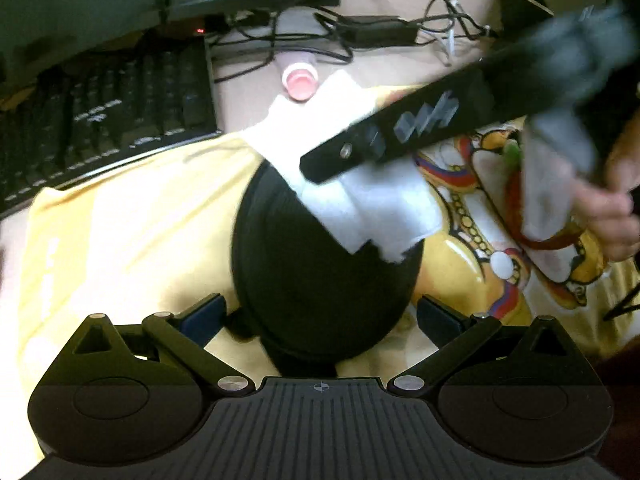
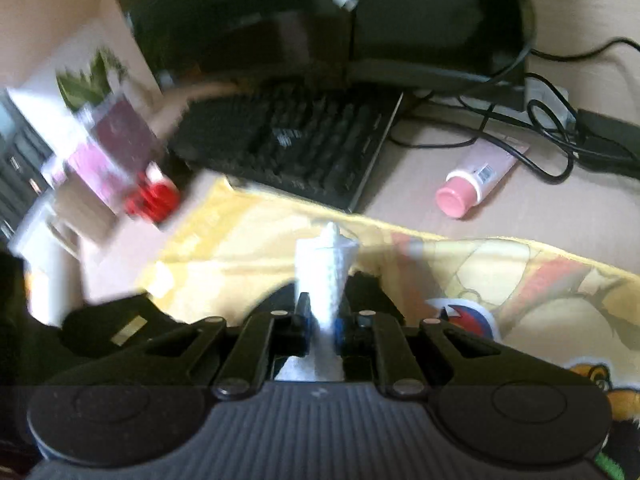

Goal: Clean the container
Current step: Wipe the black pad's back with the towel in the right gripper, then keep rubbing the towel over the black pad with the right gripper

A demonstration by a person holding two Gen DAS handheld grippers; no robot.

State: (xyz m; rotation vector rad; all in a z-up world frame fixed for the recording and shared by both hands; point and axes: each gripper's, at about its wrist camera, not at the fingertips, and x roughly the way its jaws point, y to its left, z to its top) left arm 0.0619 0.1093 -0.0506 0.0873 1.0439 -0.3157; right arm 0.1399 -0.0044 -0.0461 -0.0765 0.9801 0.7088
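A round black container [image 1: 320, 280] sits tilted over a yellow printed cloth [image 1: 132, 224], between the fingers of my left gripper [image 1: 322, 312]. The pads stand wide apart and press on its two sides. From the upper right, my right gripper [image 1: 320, 164] reaches across it, shut on a folded white tissue [image 1: 360, 208] that lies over the container's upper rim. In the right wrist view, the tissue [image 2: 326, 272] sticks up, pinched between the nearly closed fingers of the right gripper [image 2: 322, 316]. That view is blurred.
A black keyboard [image 1: 120, 120] lies behind the cloth, with a pink-capped tube [image 1: 299, 84] and tangled cables [image 1: 380, 32] beside it. A person's hand [image 1: 612, 208] holds the right gripper. A blurred red-capped item [image 2: 152, 196] stands at the left in the right wrist view.
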